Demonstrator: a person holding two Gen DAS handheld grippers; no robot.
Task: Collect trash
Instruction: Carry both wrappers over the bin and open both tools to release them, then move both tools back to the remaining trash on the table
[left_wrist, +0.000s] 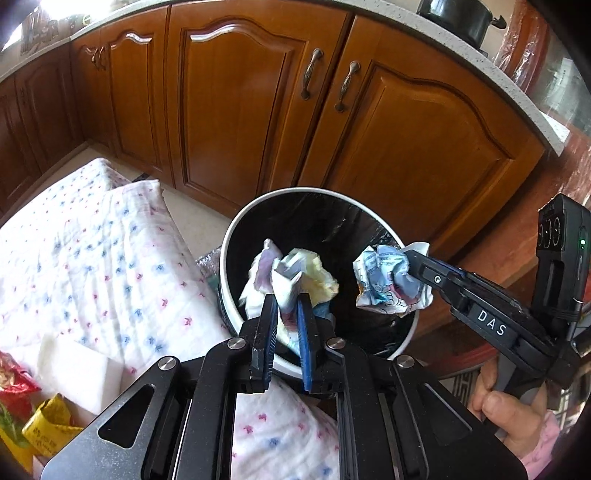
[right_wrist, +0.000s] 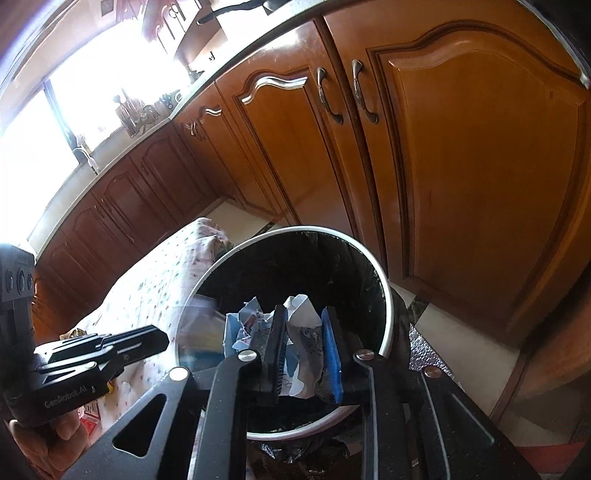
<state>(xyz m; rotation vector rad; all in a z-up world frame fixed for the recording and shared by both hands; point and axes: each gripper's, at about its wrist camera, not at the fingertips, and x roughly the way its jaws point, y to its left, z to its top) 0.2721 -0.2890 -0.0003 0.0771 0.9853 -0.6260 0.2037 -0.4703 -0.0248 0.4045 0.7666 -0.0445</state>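
Both over black-lined bin (left_wrist: 236, 236) — left claw (left_wrist: 286, 306) clamping crumpled wrapper (left_wrist: 295, 273), right claw (right_wrist: 304, 332) pinching blue-printed paper wad (right_wrist: 301, 332).

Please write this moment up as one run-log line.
stage: dropping trash | left gripper: shut on crumpled paper | right gripper: crumpled wrapper between its fingers | both over: black-lined bin | released: no

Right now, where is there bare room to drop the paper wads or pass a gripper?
Free: the dark far half of the bin, behind both wads, and the floor strip between quilt and cabinets. Crowded: the bin's near rim, where left gripper and right gripper converge.
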